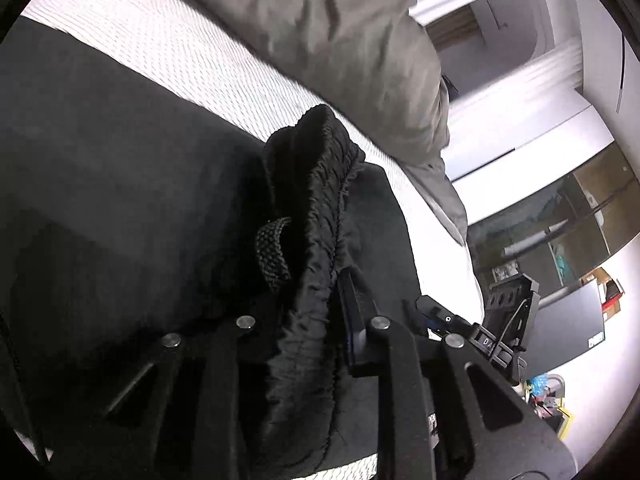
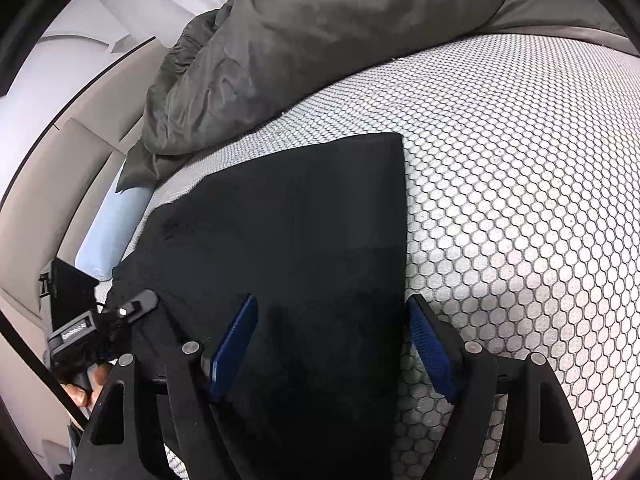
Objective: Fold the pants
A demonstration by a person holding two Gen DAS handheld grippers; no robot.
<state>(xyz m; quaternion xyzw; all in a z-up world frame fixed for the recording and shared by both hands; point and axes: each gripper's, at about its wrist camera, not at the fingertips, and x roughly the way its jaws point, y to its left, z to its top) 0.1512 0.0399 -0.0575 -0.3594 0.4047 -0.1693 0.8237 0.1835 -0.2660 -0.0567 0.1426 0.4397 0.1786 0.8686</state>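
Now left gripper (image 1: 308, 320) clamped gathered waistband (image 1: 316, 216) of black fabric pants (image 2: 304, 248); right gripper (image 2: 332, 344) spread wide, straddling folded edge

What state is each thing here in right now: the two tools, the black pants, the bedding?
Left tool: shut on the pants' gathered waistband.
Right tool: open, above the pants' edge, holding nothing.
Pants: partly folded, flat on the mattress, waistband end lifted.
Duvet: crumpled, pushed aside.
Mattress: bare.
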